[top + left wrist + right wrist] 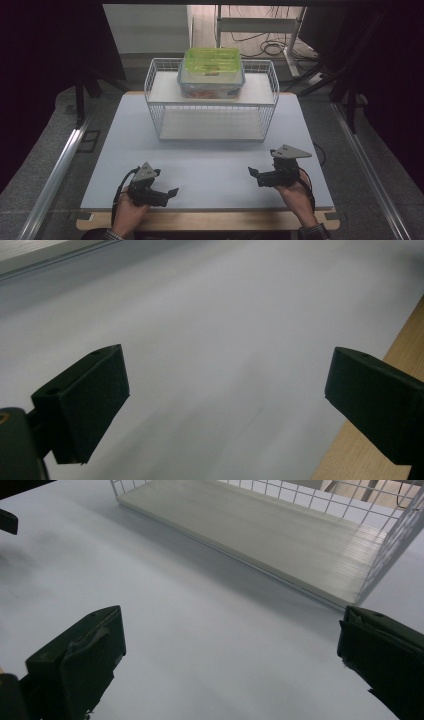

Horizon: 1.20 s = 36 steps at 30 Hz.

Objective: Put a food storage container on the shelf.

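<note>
Atop the wire rack [160,80] sits a green-lidded box [211,72]; both tools gape, empty.

Both grippers look like the same build: chunky black bodies, each with a flat grey three-cornered plate bolted on top. On the left gripper [172,192] the plate sits just behind the jaws, and a black cable loops off the back past the hand [129,206]. The right gripper [252,172] has the same plate, with its cable curling round behind the right hand [294,192]. Up close the jaws are blocky matte black slabs with small round screw holes near the top edge. The right gripper's pads [82,665] look worn and scuffed, edges a bit ragged. There's a checked sleeve cuff at each wrist.
</note>
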### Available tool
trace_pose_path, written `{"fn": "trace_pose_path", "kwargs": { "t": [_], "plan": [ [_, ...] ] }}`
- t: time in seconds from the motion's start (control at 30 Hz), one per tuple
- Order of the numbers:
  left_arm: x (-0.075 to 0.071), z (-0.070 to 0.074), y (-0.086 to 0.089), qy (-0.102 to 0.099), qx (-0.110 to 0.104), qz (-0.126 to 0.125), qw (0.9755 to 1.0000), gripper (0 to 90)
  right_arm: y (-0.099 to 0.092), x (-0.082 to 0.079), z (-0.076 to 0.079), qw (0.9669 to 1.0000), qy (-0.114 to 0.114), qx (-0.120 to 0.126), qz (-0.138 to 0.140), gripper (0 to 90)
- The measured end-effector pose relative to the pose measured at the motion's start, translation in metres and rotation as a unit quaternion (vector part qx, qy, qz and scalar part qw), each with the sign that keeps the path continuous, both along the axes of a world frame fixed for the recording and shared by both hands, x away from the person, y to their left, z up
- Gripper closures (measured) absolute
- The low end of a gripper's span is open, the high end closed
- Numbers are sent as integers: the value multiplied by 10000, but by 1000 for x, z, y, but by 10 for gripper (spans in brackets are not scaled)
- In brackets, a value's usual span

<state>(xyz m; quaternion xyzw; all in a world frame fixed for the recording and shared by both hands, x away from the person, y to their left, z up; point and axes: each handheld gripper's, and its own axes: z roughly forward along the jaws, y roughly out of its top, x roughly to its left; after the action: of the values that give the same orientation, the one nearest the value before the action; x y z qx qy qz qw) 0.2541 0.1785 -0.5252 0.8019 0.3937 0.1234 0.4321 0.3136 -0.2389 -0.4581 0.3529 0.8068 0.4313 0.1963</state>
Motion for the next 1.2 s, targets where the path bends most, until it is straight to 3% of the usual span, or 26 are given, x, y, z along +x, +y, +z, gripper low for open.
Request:
{"fn": "trace_pose_path", "kwargs": {
  "t": [1.2],
  "plan": [
    [0, -1, -1, 27, 41, -14, 10000, 37, -35, -10, -35, 9983, 279, -349, -367, 0]
  ]
}}
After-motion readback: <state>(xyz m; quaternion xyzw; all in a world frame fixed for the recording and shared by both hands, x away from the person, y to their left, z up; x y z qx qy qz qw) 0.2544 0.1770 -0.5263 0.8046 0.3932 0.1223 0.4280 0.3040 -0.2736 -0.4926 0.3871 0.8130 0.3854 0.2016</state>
